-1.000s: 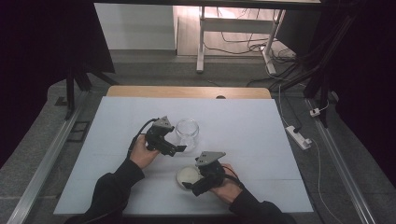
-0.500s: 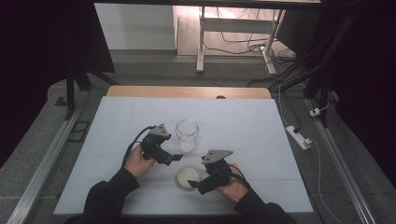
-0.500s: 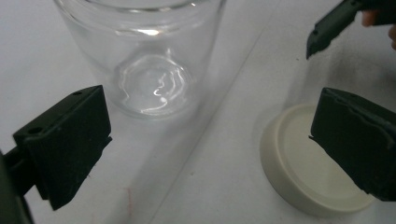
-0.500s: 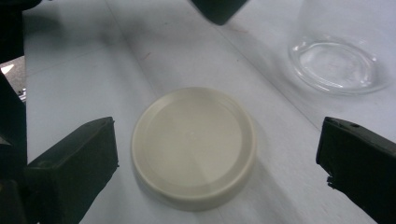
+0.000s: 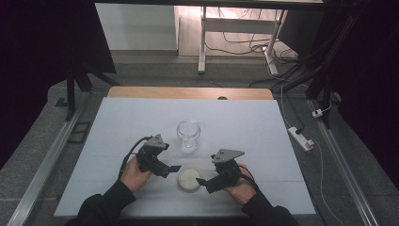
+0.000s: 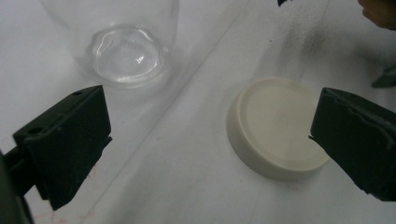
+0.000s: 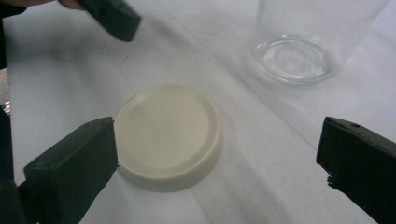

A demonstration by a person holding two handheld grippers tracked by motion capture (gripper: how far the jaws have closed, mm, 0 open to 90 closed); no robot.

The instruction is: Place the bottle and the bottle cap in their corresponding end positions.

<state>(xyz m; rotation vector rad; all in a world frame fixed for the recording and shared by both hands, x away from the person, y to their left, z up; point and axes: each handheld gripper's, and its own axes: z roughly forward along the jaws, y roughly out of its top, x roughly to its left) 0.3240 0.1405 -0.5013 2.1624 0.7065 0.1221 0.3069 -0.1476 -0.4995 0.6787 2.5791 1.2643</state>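
A clear glass jar (image 5: 188,135) stands upright and uncapped near the table's middle; its base shows in the left gripper view (image 6: 127,55) and the right gripper view (image 7: 295,58). A cream round lid (image 5: 189,178) lies flat on the white table in front of the jar, seen close in both gripper views (image 6: 275,126) (image 7: 167,135). My left gripper (image 5: 173,168) is just left of the lid, open, holding nothing. My right gripper (image 5: 203,181) is just right of the lid, open too, with one jaw close beside the lid's rim.
The white tabletop (image 5: 117,127) has a wooden strip along its far edge (image 5: 188,92). A white power strip (image 5: 301,138) lies on the floor off the right side. Metal rails run along both sides of the table.
My left gripper has drawn back from the jar toward the lid and the near edge. My right gripper shifted slightly right and nearer. The jar and lid stayed put.
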